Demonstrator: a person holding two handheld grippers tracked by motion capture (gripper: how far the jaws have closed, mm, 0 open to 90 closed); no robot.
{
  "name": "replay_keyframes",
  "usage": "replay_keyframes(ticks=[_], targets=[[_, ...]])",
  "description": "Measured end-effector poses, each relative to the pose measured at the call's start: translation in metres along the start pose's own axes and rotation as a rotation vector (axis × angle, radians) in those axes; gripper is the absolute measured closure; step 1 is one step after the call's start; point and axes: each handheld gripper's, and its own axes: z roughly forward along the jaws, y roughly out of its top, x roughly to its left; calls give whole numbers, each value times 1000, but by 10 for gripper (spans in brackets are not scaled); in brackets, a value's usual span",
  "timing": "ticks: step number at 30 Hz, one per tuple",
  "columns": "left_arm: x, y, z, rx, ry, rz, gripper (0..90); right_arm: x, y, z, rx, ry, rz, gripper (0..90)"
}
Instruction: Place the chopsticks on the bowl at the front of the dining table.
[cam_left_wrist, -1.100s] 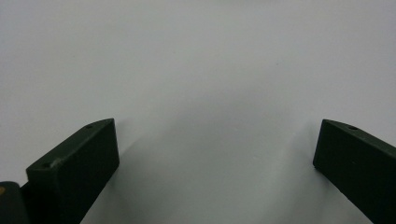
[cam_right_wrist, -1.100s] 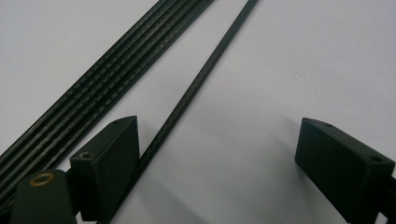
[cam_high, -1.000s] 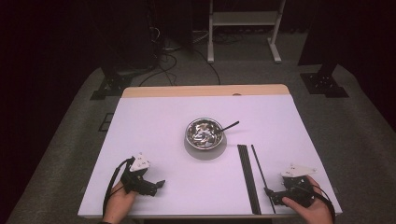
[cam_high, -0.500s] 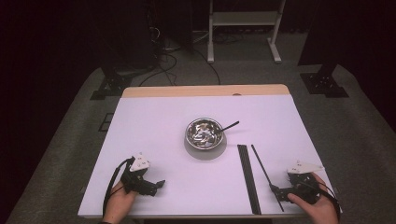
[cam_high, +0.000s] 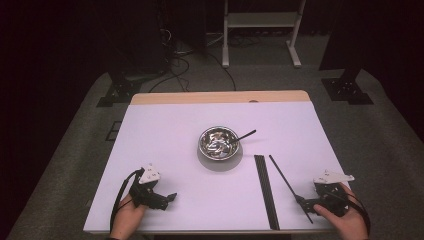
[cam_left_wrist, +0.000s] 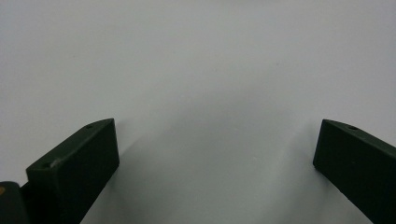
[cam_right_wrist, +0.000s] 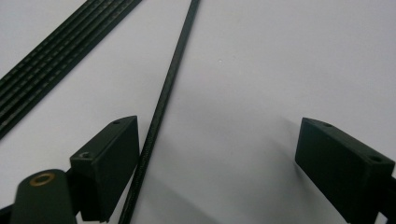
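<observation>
A: The room was dark around a white table, with a steel bowl at its middle and a black utensil's handle poking out over the bowl's rim. What was the work about?

B: The loose black stick. It lay alone on the table, just right of a tidy bundle of sticks, its long axis running from near the bowl down and outward toward the person's right-hand corner.

A: Which gripper was nearer?

B: The right gripper, by far. The stick's near end reached right into it. In the right gripper view the stick ran up between the jaws but hard against the left one, seemingly touching its inner face, with a broad gap over to the other.

A: So the jaws were not on it?

B: No, they stood wide apart, gripping nothing. The stick lay nearly in line with the way the gripper pointed, so I judged that a close would pinch it across its width near that end.

A: And the left gripper?

B: Well apart from it, resting low near the table's front left. Its own view showed its jaws spread wide over bare white surface.
</observation>
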Motion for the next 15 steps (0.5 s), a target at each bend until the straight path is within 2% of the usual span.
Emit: replay_keyframes(ticks=[15], targets=[[0,0,0,0,0,1,0,-13,-3,-4,-1,-24,32,127]])
